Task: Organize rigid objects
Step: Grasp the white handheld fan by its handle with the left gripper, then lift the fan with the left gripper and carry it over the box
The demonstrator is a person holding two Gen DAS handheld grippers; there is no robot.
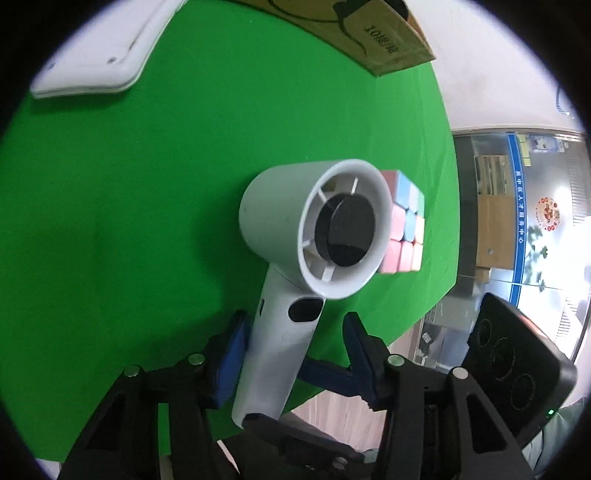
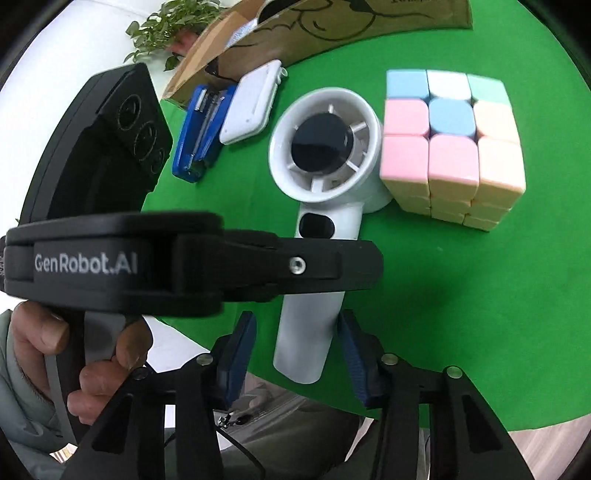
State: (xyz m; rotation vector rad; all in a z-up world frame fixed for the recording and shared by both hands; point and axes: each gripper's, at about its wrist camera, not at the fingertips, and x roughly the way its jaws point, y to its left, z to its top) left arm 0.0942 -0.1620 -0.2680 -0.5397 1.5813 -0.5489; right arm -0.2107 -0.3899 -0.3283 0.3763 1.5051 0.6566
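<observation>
A white handheld fan with a black hub lies on the green table. Its handle sits between the blue pads of my left gripper, which is open around it, a gap showing on the right side. A pastel puzzle cube stands just behind the fan head. In the right wrist view the same fan lies ahead with the cube to its right. My right gripper is open, its pads either side of the handle's end. The left gripper's body crosses over the handle.
A white flat case lies at the far left and a brown paper bag at the back. The right wrist view shows a blue stapler, a white case, the bag and a plant. The table edge runs on the right.
</observation>
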